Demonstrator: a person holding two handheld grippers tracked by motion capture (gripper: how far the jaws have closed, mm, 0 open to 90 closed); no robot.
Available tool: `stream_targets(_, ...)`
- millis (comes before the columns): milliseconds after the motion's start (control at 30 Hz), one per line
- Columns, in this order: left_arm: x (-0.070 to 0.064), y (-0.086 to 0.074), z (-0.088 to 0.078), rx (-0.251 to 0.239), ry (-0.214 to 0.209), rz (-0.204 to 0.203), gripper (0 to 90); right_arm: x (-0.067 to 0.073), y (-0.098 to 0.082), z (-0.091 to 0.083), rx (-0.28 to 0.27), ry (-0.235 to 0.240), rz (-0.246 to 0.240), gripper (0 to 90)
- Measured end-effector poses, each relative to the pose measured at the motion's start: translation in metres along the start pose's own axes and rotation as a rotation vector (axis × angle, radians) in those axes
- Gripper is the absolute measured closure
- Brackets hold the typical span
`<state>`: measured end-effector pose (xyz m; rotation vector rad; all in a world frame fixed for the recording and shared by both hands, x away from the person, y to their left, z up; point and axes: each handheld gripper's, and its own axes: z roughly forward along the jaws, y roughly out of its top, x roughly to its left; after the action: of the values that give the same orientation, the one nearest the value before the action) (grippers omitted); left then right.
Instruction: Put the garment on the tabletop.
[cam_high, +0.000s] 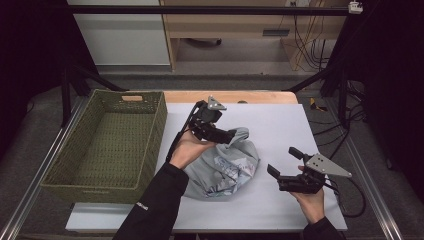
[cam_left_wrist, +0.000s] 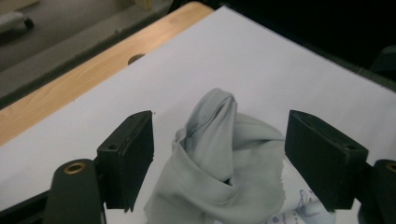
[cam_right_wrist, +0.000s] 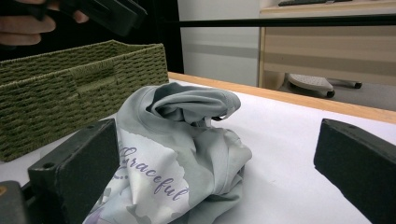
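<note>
A crumpled light grey garment (cam_high: 225, 167) with a pale print and purple lettering lies mid-table on the white mat (cam_high: 280, 125). My left gripper (cam_high: 227, 134) hovers over the garment's far end. In the left gripper view it (cam_left_wrist: 219, 137) is open, with its jaws wide on either side of a raised fold of the garment (cam_left_wrist: 215, 140) and not touching it. My right gripper (cam_high: 284, 161) is open to the right of the garment, pointing at it with a gap between. In the right gripper view it (cam_right_wrist: 217, 161) frames the garment (cam_right_wrist: 177, 140), and the left gripper (cam_right_wrist: 107, 14) shows at top left.
An empty green woven basket (cam_high: 107, 142) stands at the left of the table, its near wall (cam_right_wrist: 56, 102) just beyond the garment. A wooden strip (cam_high: 225, 96) runs along the table's far edge. Bare white mat lies right of the garment and behind it.
</note>
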<state>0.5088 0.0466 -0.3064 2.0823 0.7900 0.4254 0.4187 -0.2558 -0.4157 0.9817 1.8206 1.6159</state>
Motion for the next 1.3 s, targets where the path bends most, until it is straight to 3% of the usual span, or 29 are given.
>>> stream_targets(133,0.001,-0.015,-0.01,-0.089,-0.025,-0.005,18.7,0.001,-0.001,0.001,0.011,-0.004,-0.004,0.5)
stream_targets(367,0.001,-0.046,-0.025,-0.216,-0.011,-0.008,11.1,0.0,-0.001,0.001,0.001,-0.001,-0.009,0.5)
stream_targets(433,0.001,-0.056,-0.028,-0.246,0.014,-0.023,9.4,0.0,0.0,0.001,0.003,-0.003,-0.007,0.5)
stream_targets(533,0.003,-0.07,-0.031,-0.293,0.007,-0.062,8.3,0.0,-0.001,0.001,0.002,-0.004,-0.003,0.5)
stream_targets(633,0.001,-0.085,-0.034,-0.342,0.002,-0.068,8.3,-0.001,-0.001,0.0,0.001,-0.005,-0.006,0.5)
stream_targets(767,-0.004,-0.102,-0.036,-0.362,0.03,-0.041,8.0,-0.002,-0.001,0.0,0.0,-0.008,0.005,0.5)
stream_targets(1133,-0.003,-0.142,-0.038,-0.402,0.034,-0.072,6.6,-0.004,-0.002,-0.001,-0.002,-0.011,0.022,0.4)
stream_targets(1300,0.001,-0.152,-0.042,-0.403,0.037,-0.089,6.6,-0.005,-0.003,-0.001,-0.002,-0.015,0.009,0.4)
